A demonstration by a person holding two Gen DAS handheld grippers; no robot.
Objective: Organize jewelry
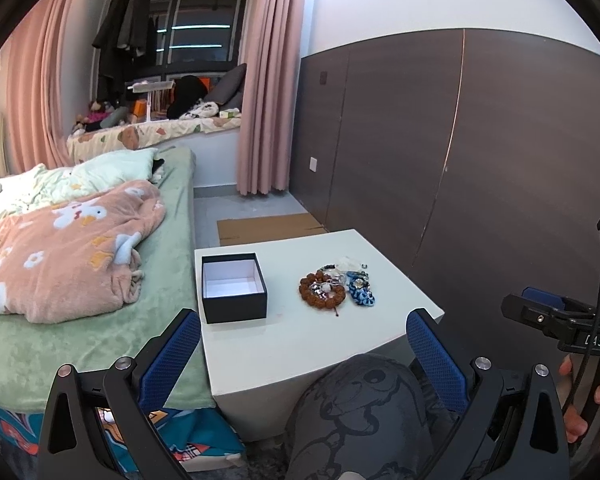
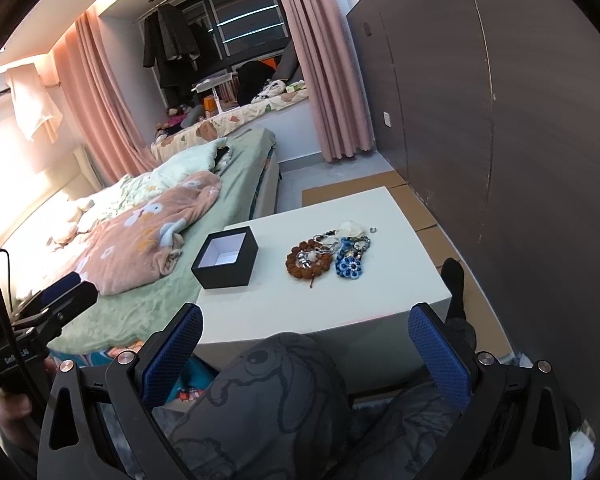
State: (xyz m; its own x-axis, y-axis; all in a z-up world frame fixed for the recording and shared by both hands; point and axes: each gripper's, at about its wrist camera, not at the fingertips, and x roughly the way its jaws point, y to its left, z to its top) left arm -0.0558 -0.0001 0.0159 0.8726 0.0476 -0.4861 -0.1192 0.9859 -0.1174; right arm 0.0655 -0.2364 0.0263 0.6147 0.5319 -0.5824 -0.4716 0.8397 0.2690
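Nothing is picked up yet: both the left gripper (image 1: 304,344) and right gripper (image 2: 306,340) hang wide open and empty, near the white table (image 1: 300,340). The jewelry (image 1: 334,286) lies heaped right of the empty black box (image 1: 234,288); next, I'd guess, one piece wants pinching.

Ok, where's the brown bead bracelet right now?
The brown bead bracelet lies on the white table, right of the open black box and touching the blue knotted piece on its other side.

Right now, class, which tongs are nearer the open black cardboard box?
Left. The left tongs hang nearly straight before the open black cardboard box; the right tongs sit further to its right.
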